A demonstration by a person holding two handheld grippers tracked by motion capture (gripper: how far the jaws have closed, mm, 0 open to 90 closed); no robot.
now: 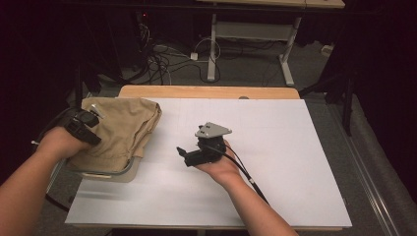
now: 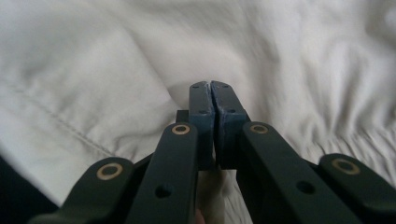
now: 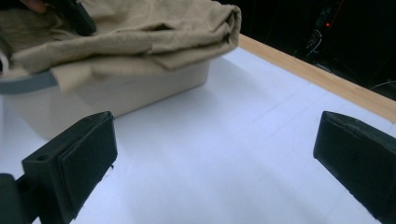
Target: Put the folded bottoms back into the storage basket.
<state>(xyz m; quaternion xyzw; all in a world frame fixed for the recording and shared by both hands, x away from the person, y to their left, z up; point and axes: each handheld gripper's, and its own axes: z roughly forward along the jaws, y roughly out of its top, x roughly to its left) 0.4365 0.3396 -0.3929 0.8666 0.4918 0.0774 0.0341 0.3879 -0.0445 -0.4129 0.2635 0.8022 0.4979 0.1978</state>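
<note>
Pinching tan cloth (image 1: pixel 123 129) in the bin (image 1: pixel 105 175): left gripper (image 2: pixel 213 88); right gripper (image 3: pixel 215 149) jaws spread wide.

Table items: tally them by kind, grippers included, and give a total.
Tan cloth: 1
Grey bin under the cloth: 1
White board: 1
Grippers: 2, left gripper shut on the cloth, right gripper open
Total: 5

Left gripper (image 2: pixel 212 100) fingers pressed together, apparently pinching something; right gripper (image 3: pixel 215 154) held level, fingers spread wide.
</note>
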